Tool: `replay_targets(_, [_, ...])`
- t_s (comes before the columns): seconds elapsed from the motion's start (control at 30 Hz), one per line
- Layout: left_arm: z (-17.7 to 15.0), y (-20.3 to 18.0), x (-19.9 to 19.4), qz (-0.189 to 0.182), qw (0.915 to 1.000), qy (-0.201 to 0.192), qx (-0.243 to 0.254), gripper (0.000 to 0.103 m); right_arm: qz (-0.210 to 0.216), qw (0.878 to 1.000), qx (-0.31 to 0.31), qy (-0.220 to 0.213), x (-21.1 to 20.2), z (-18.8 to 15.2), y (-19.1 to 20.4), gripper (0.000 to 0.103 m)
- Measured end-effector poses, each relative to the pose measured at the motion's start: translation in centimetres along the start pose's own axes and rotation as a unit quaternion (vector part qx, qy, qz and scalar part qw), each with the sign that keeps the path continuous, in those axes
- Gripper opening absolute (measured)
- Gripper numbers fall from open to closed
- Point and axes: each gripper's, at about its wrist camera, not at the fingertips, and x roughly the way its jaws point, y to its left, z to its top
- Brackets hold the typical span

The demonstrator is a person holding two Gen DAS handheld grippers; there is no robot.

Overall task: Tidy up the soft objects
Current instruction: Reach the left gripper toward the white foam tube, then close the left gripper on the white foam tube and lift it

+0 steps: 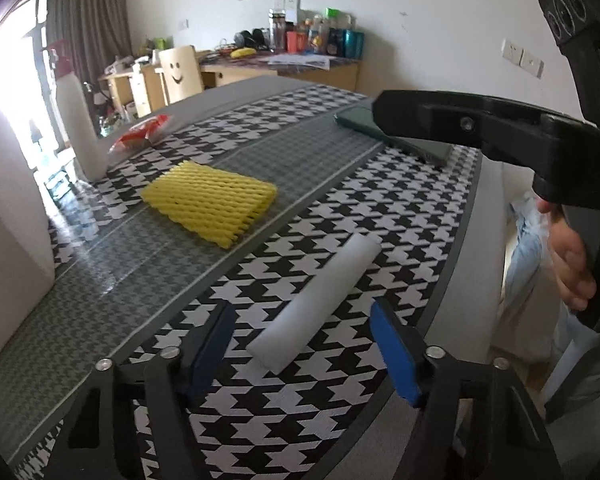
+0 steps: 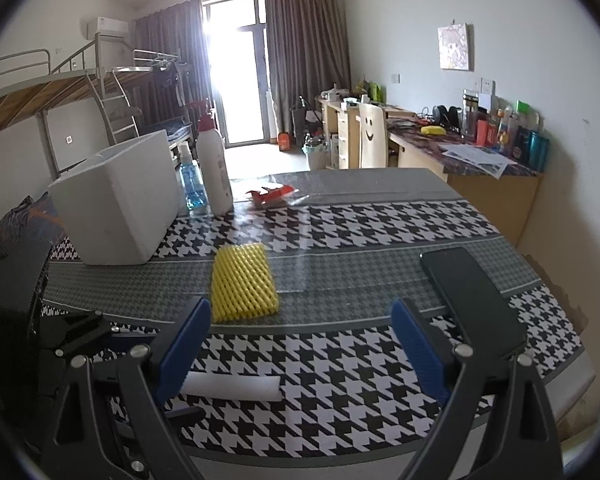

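Observation:
A white foam tube (image 1: 316, 304) lies on the houndstooth tablecloth, its near end between the open blue-padded fingers of my left gripper (image 1: 304, 350). A yellow foam net sleeve (image 1: 212, 202) lies flat farther out on the grey band. In the right wrist view, my right gripper (image 2: 300, 348) is open and empty above the table; the yellow net (image 2: 244, 282) lies beyond it and the white tube (image 2: 232, 388) lies below, near its left finger. A white foam box (image 2: 118, 204) stands at the left.
A dark phone (image 2: 472, 298) lies at the table's right. A white spray bottle (image 2: 214, 168), a blue bottle (image 2: 192, 188) and a red snack packet (image 2: 272, 196) stand at the far left. The right gripper's body (image 1: 500, 136) hangs over the phone. A desk lies beyond.

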Motion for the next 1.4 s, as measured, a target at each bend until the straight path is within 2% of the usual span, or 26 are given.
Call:
replay_targets(0.1, [-0.1, 0.0, 0.6, 0.001, 1.0000, 0.009, 0.000, 0.056, 0.000, 1.000, 0.003, 0.006, 0.3, -0.3, -0.2, 0.094])
replay_targets(0.27, [-0.2, 0.1, 1.1, 0.010, 0.9998, 0.013, 0.009, 0.053, 0.004, 1.000, 0.007, 0.015, 0.8, -0.6, -0.4, 0.094])
replay_targets(0.33, [-0.2, 0.0, 1.2, 0.017, 0.9997, 0.012, 0.013, 0.048, 0.005, 1.000, 0.009, 0.018, 1.1, -0.7, -0.5, 0.094])
replay_targets(0.4, [-0.1, 0.0, 1.2, 0.013, 0.9997, 0.014, 0.016, 0.037, 0.008, 1.000, 0.011, 0.024, 1.5, -0.9, -0.6, 0.094])
replay_targets(0.53, [-0.2, -0.6, 1.0, 0.017, 0.9992, 0.015, 0.032, 0.028, 0.013, 0.999, 0.015, 0.035, 2.3, -1.1, -0.6, 0.094])
replay_targets(0.7, [-0.3, 0.3, 0.3, 0.014, 0.9998, 0.010, 0.011, 0.014, 0.022, 0.999, 0.016, 0.044, 2.9, -1.2, -0.4, 0.094])
replay_targets(0.93, [-0.7, 1.6, -1.6, 0.018, 0.9995, -0.012, -0.023, 0.014, 0.031, 0.998, 0.010, 0.050, 3.7, -0.9, 0.3, 0.094])
replay_targets(1.4, [-1.6, 5.0, -3.5, 0.069, 0.9933, -0.029, -0.088, 0.014, 0.049, 0.997, -0.016, 0.065, 5.8, -0.2, 2.8, 0.094])
